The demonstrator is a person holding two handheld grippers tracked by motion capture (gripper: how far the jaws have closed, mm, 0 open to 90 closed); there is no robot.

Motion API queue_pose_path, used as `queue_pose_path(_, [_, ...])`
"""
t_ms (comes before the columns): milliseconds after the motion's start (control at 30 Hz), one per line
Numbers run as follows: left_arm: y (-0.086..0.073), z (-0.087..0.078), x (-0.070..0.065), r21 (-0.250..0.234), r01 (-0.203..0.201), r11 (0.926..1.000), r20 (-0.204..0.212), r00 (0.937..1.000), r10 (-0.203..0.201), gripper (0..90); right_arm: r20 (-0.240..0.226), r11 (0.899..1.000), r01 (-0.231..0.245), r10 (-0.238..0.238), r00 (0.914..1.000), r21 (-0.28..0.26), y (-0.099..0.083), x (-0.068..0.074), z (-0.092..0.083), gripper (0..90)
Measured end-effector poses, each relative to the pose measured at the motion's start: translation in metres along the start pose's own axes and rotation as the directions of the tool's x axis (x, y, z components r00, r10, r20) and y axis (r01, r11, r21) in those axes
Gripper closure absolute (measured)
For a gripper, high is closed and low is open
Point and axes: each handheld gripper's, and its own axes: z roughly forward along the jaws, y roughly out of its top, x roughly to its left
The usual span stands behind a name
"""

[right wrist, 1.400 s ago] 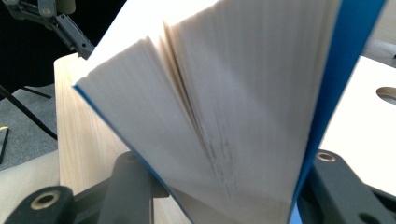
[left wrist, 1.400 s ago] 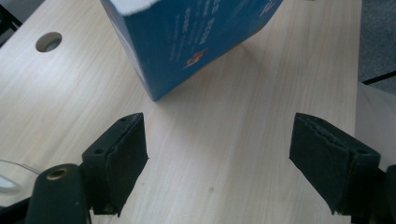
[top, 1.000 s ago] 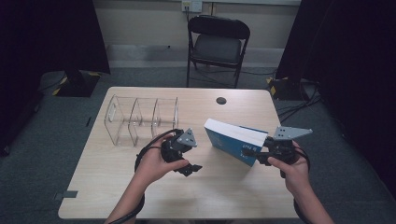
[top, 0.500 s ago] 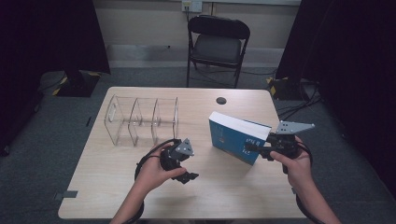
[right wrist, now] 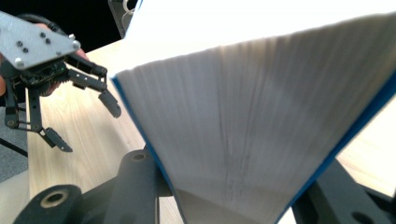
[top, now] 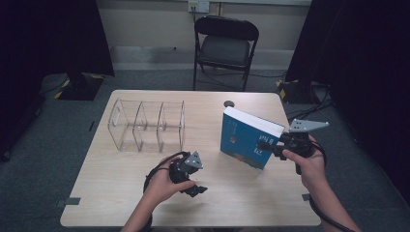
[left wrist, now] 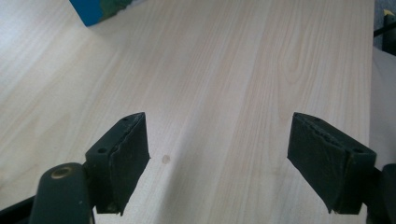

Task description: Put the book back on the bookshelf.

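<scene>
A thick blue-covered book stands tilted on edge at the right of the table, its white page block facing the right gripper view. My right gripper is shut on its right end; the jaws have just been closing with the book between them. My left gripper hovers low over the front middle of the table, open, with bare wood between its pads. The left gripper also appears beyond the book in the right gripper view. A corner of the book shows at the top of the left gripper view.
A clear plastic rack with several upright dividers stands at the table's back left. A small dark round cap lies near the far edge. A folding chair stands behind the wooden table.
The book has been tipped up from a low slant to nearly standing on its edge. My left hand has sunk toward the table's front. The right hand barely shifted.
</scene>
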Motion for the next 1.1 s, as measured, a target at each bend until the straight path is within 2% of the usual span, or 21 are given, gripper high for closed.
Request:
queue_pose_path(67, [-0.002, 0.003, 0.001, 0.004, 0.001, 1.0, 0.003, 1.0, -0.001, 20.2, 0.006, 1.0, -0.007, 0.007, 1.0, 0.004, 0.001, -0.003, 0.0, 57.5])
queue_pose_path(100, [-0.003, 0.003, 0.001, 0.019, -0.014, 0.9997, 0.008, 0.9999, 0.014, 20.2, 0.007, 1.0, -0.007, 0.007, 0.9999, 0.005, 0.001, -0.004, 0.0, 57.6])
queue_pose_path(167, [-0.007, 0.007, 0.0, 0.001, 0.011, 0.9999, 0.006, 0.9999, -0.011, 20.2, 0.012, 1.0, -0.015, 0.015, 0.9998, 0.001, 0.001, -0.006, 0.0, 57.5])
queue_pose_path(233, [-0.01, 0.01, -0.001, 0.007, 0.019, 0.9998, 0.005, 0.9998, -0.019, 20.2, 0.025, 1.0, -0.024, 0.025, 0.9994, -0.005, 0.001, -0.008, -0.001, 57.7])
queue_pose_path(267, [-0.011, 0.009, 0.002, 0.04, -0.02, 0.999, 0.009, 0.9998, 0.019, 20.2, 0.032, 1.0, -0.024, 0.024, 0.9992, -0.006, 0.001, -0.009, -0.001, 57.9])
queue_pose_path(367, [-0.018, 0.014, 0.002, 0.048, -0.019, 0.9987, 0.008, 0.9998, 0.018, 20.2, 0.047, 1.0, -0.022, 0.022, 0.9986, -0.003, 0.002, -0.01, -0.001, 58.2])
queue_pose_path(433, [-0.021, 0.015, 0.002, 0.049, -0.016, 0.9987, 0.013, 0.9998, 0.015, 20.1, 0.046, 1.0, -0.014, 0.013, 0.9988, 0.012, 0.003, -0.009, -0.001, 58.2])
queue_pose_path(467, [-0.024, 0.018, -0.001, 0.025, 0.025, 0.9994, 0.011, 0.9996, -0.025, 20.1, 0.05, 1.0, -0.014, 0.013, 0.9987, 0.02, 0.004, -0.009, -0.001, 58.2])
queue_pose_path(567, [-0.028, 0.021, -0.001, 0.025, 0.032, 0.9992, 0.009, 0.9994, -0.033, 20.1, 0.055, 0.999, -0.015, 0.013, 0.9984, 0.039, 0.007, -0.009, -0.001, 57.9])
queue_pose_path(600, [-0.029, 0.021, -0.001, 0.035, 0.019, 0.9992, 0.008, 0.9998, -0.019, 20.1, 0.06, 0.998, -0.004, 0.001, 0.9982, 0.056, 0.009, -0.008, -0.002, 58.0])
queue_pose_path(633, [-0.031, 0.022, -0.001, 0.033, 0.027, 0.9991, 0.01, 0.9996, -0.027, 20.0, 0.062, 0.997, 0.012, -0.017, 0.998, 0.073, 0.011, -0.008, -0.001, 58.0])
queue_pose_path(733, [-0.035, 0.023, -0.001, 0.036, 0.029, 0.9989, 0.006, 0.9996, -0.029, 19.1, 0.066, 0.993, 0.02, -0.028, 0.9975, 0.113, 0.016, -0.006, -0.001, 58.0])
queue_pose_path(767, [-0.036, 0.021, 0.002, 0.07, -0.014, 0.9975, 0.006, 0.9999, 0.013, 19.0, 0.062, 0.992, 0.02, -0.028, 0.9977, 0.125, 0.017, -0.007, -0.001, 57.8])
queue_pose_path(933, [-0.04, 0.022, 0.001, 0.056, -0.001, 0.9984, 0.001, 1.0, 0.001, 19.0, 0.064, 0.984, 0.026, -0.038, 0.9972, 0.179, 0.023, -0.006, -0.001, 57.5])
queue_pose_path(1100, [-0.043, 0.022, 0.001, 0.061, -0.019, 0.998, 0.005, 0.9998, 0.019, 18.7, 0.069, 0.973, 0.03, -0.047, 0.9965, 0.229, 0.03, -0.005, -0.001, 56.8])
